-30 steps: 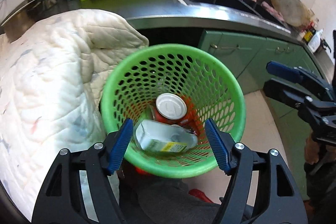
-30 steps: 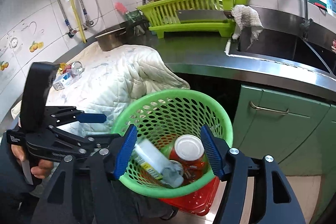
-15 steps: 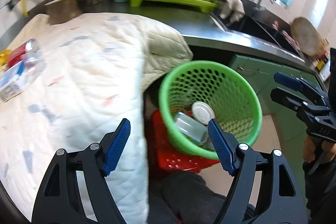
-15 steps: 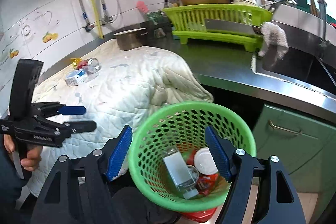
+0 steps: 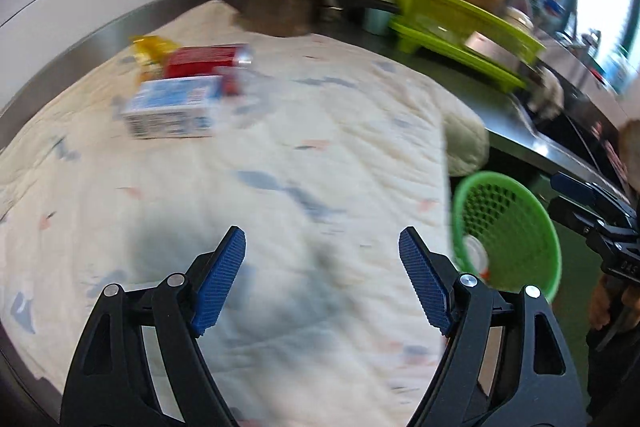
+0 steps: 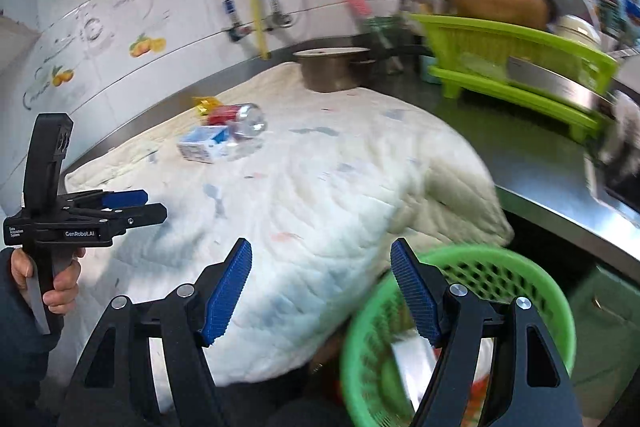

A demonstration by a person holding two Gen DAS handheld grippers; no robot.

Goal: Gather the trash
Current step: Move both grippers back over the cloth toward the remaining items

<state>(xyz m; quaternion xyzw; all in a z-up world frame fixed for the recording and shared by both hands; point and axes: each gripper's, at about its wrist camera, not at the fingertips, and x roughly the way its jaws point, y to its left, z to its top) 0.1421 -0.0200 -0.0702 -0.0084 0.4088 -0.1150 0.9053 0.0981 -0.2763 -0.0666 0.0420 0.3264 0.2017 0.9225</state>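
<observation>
Both tools are empty. The left tool (image 5: 322, 277) has its jaws opening with only the quilted cloth (image 5: 280, 167) under them, and the right tool (image 6: 320, 291) stands spread, nothing between its pads, partly over the green basket (image 6: 532, 291). The trash left to collect lies together at the far side of the cloth-covered tabletop: a blue-and-white carton (image 5: 172, 111), a red can (image 5: 208, 61) just behind it and a yellow wrapper (image 5: 154, 47) beyond, well apart from both tools. The main risk, as I judge it, is the clustering — jaws closing on the carton could nudge the can, which lies on its side and would likely roll. The soft cloth adds another — low pads may snag a fold and drag it with the carton. Both views are blurred, so the exact gaps between the pieces cannot be told. The basket sits off the tabletop edge beside the hanging cloth, where a careless drop could miss its rim.
</observation>
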